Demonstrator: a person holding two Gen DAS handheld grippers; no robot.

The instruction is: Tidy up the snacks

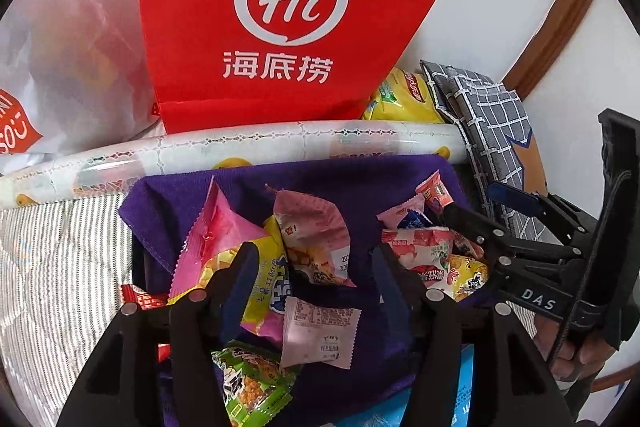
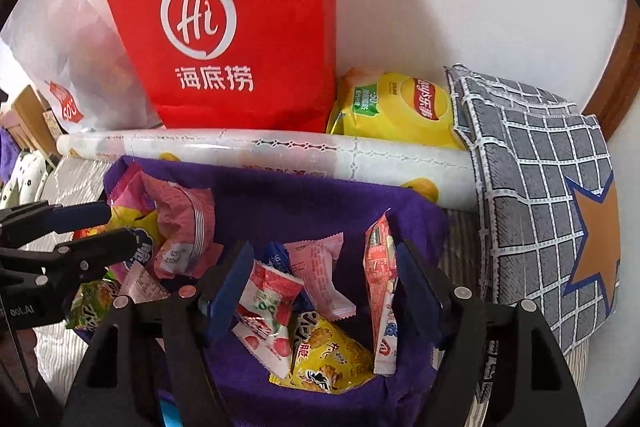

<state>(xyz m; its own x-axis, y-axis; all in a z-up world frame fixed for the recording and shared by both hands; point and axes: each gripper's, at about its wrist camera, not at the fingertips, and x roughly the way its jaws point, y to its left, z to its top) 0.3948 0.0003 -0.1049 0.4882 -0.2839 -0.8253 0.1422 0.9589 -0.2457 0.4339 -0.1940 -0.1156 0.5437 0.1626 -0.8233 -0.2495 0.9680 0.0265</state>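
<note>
Purple cloth (image 2: 288, 203) is the landmark here; it lies spread on a striped bed cover (image 1: 60, 267) and carries the loose snack packets.

The left gripper (image 1: 312, 267) hovers over the left part of the cloth with its jaws spread apart, grasping nothing. Between its fingers lie a pale pink packet (image 1: 316, 239) and a small white-pink sachet (image 1: 320, 335). A yellow packet (image 1: 268, 267) touches the left finger, and a green packet (image 1: 248, 383) lies at the near edge of the cloth.

The right gripper (image 2: 320, 275) is over the right part of the cloth, also released and empty. Between its fingers there are a red-and-white strawberry packet (image 2: 268, 307), a yellow cracker packet (image 2: 328, 359) and a pink sachet (image 2: 320, 267). A tall red-white packet (image 2: 382, 291) stands upright just beside the right finger.

Behind the cloth, touching its far edge, lies a roll of patterned film (image 2: 280, 151). Further behind the cloth a red bag (image 2: 224, 23) stands against the wall, with a white bag (image 2: 68, 59) to its left and a yellow chip bag (image 2: 396, 111) to its right. To the right of the cloth rests a grey checked pillow (image 2: 536, 179) with an orange star.
</note>
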